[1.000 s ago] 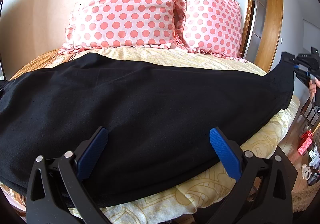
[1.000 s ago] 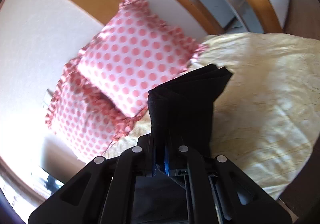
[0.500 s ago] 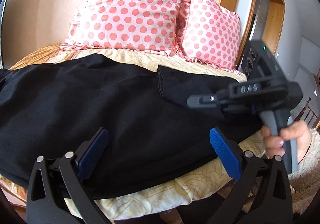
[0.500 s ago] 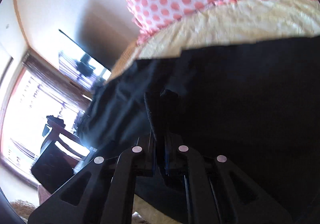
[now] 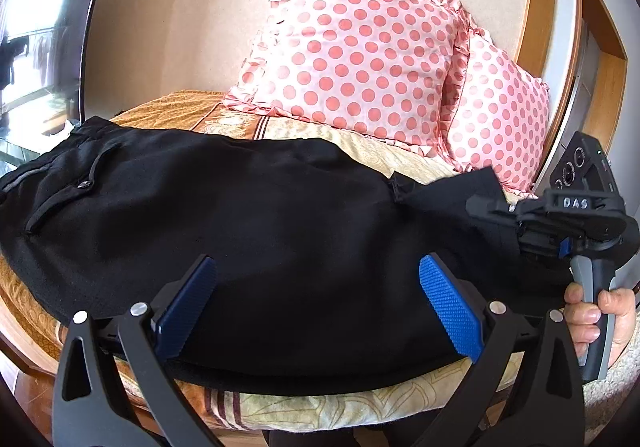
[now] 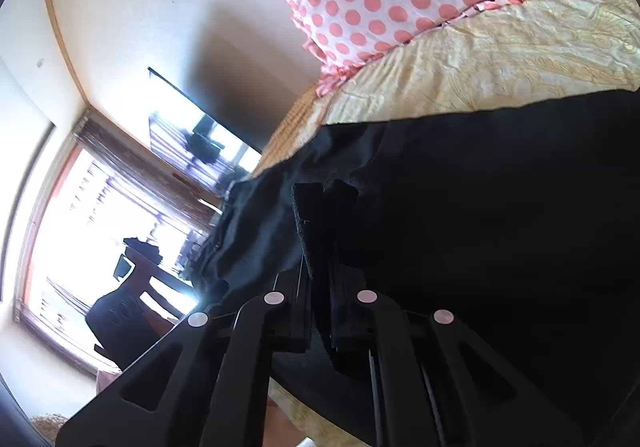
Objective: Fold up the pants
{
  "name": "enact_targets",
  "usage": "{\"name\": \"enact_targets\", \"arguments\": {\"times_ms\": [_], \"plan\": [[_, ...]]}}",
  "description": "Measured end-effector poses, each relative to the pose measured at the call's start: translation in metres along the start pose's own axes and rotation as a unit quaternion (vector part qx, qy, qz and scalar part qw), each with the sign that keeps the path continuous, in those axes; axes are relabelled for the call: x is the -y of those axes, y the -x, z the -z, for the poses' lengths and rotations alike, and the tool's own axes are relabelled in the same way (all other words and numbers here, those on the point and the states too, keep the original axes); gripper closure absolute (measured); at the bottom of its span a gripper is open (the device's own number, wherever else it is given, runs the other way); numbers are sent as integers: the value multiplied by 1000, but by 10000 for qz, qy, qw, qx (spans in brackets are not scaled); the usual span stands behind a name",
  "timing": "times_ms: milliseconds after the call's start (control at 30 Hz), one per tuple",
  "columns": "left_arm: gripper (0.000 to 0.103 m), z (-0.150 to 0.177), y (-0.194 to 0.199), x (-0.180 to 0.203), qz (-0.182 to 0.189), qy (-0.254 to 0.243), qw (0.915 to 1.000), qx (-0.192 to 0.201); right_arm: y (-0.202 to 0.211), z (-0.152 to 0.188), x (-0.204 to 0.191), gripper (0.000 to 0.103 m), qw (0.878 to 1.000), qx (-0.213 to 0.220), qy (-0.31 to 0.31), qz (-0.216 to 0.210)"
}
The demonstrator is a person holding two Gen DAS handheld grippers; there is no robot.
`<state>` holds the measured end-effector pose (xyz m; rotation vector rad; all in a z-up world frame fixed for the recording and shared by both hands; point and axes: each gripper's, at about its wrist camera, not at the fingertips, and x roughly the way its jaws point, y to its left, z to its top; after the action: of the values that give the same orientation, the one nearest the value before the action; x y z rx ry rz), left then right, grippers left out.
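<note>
black fabric pants (image 5: 248, 231) across yellow patterned bedspread (image 5: 404, 151), hem pinched in right gripper (image 6: 320, 231), left gripper (image 5: 316, 287) wide above near edge; best carried left, hem squared onto waistband.

Beige wall (image 5: 192, 27), bright window (image 6: 80, 215), patterned bed (image 6: 500, 59).

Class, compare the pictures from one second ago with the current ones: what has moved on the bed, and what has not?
The right gripper, shut on the hem throughout, carried it from the bed's far right edge leftward over the black pants. The left gripper stayed open; the polka-dot pillows stayed put.
</note>
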<state>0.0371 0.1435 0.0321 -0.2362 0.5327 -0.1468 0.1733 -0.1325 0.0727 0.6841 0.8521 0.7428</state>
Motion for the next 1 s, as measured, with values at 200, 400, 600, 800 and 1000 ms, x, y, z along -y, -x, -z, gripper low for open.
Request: {"name": "enact_targets", "arguments": {"times_ms": [200, 400, 600, 800, 1000], "plan": [[2, 0, -1, -1, -64, -69, 9999, -45, -30, 27, -14, 97, 9946, -648, 630, 513], [2, 1, -3, -1, -66, -50, 9999, -59, -30, 46, -16, 97, 9910, -683, 897, 728], [2, 2, -3, -2, -71, -20, 10000, -56, -42, 55, -19, 84, 9832, -888, 1254, 990], [2, -2, 5, -11, -153, 97, 9998, 55, -26, 61, -44, 41, 9804, -818, 1733, 465], [2, -8, 18, -29, -366, 366, 9983, 268, -11, 42, -48, 45, 9615, 63, 2099, 1774]]}}
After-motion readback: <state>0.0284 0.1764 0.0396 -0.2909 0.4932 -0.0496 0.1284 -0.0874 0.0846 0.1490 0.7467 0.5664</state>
